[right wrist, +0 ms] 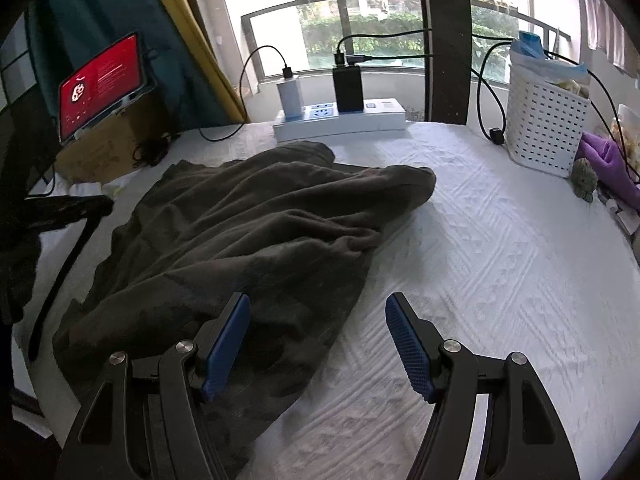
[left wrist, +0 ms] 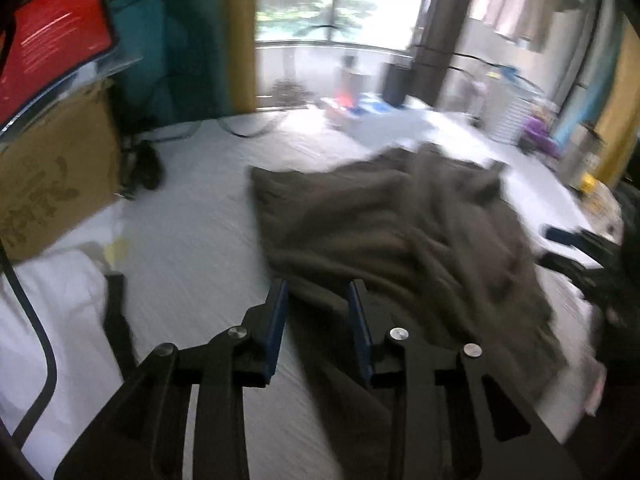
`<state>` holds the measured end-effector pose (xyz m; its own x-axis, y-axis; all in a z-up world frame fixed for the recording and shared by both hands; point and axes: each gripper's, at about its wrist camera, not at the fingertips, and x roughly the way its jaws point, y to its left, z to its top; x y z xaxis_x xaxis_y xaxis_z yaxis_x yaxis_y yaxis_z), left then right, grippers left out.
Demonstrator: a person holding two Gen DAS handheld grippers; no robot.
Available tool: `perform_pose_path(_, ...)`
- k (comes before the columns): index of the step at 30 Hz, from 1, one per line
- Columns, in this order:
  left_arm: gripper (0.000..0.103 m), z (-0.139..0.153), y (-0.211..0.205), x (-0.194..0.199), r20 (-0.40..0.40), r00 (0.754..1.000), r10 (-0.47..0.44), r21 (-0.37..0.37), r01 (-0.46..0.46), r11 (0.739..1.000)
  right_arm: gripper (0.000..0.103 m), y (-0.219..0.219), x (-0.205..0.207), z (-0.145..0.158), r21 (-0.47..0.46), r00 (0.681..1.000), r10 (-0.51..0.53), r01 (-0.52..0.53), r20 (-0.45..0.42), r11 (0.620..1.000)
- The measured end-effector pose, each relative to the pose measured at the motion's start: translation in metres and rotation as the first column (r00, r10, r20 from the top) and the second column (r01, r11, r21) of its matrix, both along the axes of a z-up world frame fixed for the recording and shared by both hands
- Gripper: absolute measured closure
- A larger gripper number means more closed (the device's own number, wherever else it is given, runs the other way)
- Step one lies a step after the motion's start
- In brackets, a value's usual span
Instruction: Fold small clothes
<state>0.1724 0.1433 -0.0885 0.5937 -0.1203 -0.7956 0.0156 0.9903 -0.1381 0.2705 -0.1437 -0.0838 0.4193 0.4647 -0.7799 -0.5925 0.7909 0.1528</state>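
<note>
The left claw point(left wrist: 318, 300) sits lowest in its own view, its two blue-padded fingers point(left wrist: 276, 320) set a narrow way apart with a strip of the cloth point(left wrist: 400, 232) showing in the gap; the picture is blurred, and whether the pads press on the fabric cannot be told, though there is visible space on each side of the strip. The right claw point(right wrist: 318, 320) stands wide, its blue pads point(right wrist: 226, 344) well apart and nothing between them: the left finger hangs over the near edge of the cloth point(right wrist: 240, 232), the right one over the bare white surface point(right wrist: 500, 260). The cloth is a dark grey-brown, soft-looking piece, rumpled and creased, lying in a loose heap on the surface with one long fold rolled over toward the far side and a tapering corner reaching toward the right claw. It lies left of centre in the right view, and runs from the centre to the right in the left view. Behind it a white power strip point(right wrist: 340, 120) carries two chargers; a white basket point(right wrist: 544, 132) stands at the far right, and a red-lit screen point(right wrist: 100, 84) leans on a cardboard box point(right wrist: 104, 148) at the far left.
</note>
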Motion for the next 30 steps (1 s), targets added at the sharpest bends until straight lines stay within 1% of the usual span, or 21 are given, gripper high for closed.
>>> perform_pose_path(1,0.072,-0.003,-0.008,-0.01,-0.021,0.999,-0.035,-0.022,0.035,0.999,0.031,0.0,-0.004,0.001,-0.001,1.0,0.002,-0.002,0.003,1.0)
perform_pose_path(2,0.072,-0.005,-0.012,-0.014,-0.035,0.998,-0.051,-0.029,0.05,0.998,0.031,0.001,-0.008,0.003,-0.001,1.0,0.004,-0.004,0.007,1.0)
perform_pose_path(4,0.072,-0.015,-0.022,-0.027,-0.065,0.995,-0.073,-0.023,0.072,0.997,0.031,0.001,-0.013,0.005,-0.001,1.0,0.006,-0.006,0.012,1.0)
perform_pose_path(6,0.072,-0.027,-0.026,-0.038,-0.104,0.992,-0.073,-0.029,0.07,0.997,0.031,0.0,-0.021,0.007,-0.001,1.0,0.008,-0.008,0.018,1.0)
perform_pose_path(8,0.072,-0.043,-0.027,-0.048,-0.147,0.988,-0.05,-0.036,0.045,0.998,0.031,0.0,-0.028,0.009,-0.001,1.0,0.012,-0.012,0.02,1.0)
perform_pose_path(9,0.072,-0.045,-0.027,-0.052,-0.15,0.988,-0.037,-0.035,0.033,0.999,0.031,0.001,-0.031,0.009,-0.002,1.0,0.016,-0.016,0.021,1.0)
perform_pose_path(10,0.075,-0.046,-0.027,-0.058,-0.125,0.992,-0.032,-0.038,0.027,0.999,0.031,0.001,-0.034,0.009,-0.003,1.0,0.018,-0.018,0.022,1.0)
perform_pose_path(11,0.082,-0.045,-0.029,-0.063,-0.106,0.994,-0.034,-0.033,0.03,0.999,0.031,0.002,-0.037,0.009,-0.003,1.0,0.022,-0.022,0.021,1.0)
perform_pose_path(12,0.102,-0.043,-0.031,-0.069,-0.093,0.995,-0.043,-0.025,0.041,0.999,0.031,0.003,-0.04,0.009,-0.006,0.999,0.028,-0.028,0.021,1.0)
perform_pose_path(14,0.102,-0.032,-0.036,-0.081,-0.042,0.999,-0.035,0.002,0.035,0.999,0.031,0.007,-0.047,0.011,-0.008,0.999,0.043,-0.043,0.023,0.999)
perform_pose_path(18,0.102,-0.021,-0.034,-0.103,-0.014,1.0,-0.002,0.015,0.003,1.0,0.031,0.013,-0.056,0.013,-0.008,0.997,0.075,-0.075,0.029,0.997)
perform_pose_path(19,0.102,-0.022,-0.032,-0.107,-0.015,1.0,0.007,0.015,-0.006,1.0,0.031,0.015,-0.059,0.013,-0.01,0.996,0.085,-0.085,0.03,0.996)
perform_pose_path(24,0.101,-0.044,-0.03,-0.117,-0.083,0.996,0.022,-0.011,-0.022,1.0,0.031,0.023,-0.066,0.0,-0.035,0.993,0.116,-0.116,0.003,0.993)
perform_pose_path(27,0.1,-0.038,-0.022,-0.119,-0.088,0.995,0.056,-0.044,-0.06,0.997,0.031,0.023,-0.069,-0.009,-0.051,0.992,0.125,-0.126,-0.02,0.991)
perform_pose_path(30,0.099,-0.029,-0.012,-0.118,-0.094,0.992,0.08,-0.046,-0.084,0.995,0.031,0.02,-0.07,-0.011,-0.049,0.992,0.123,-0.124,-0.025,0.991)
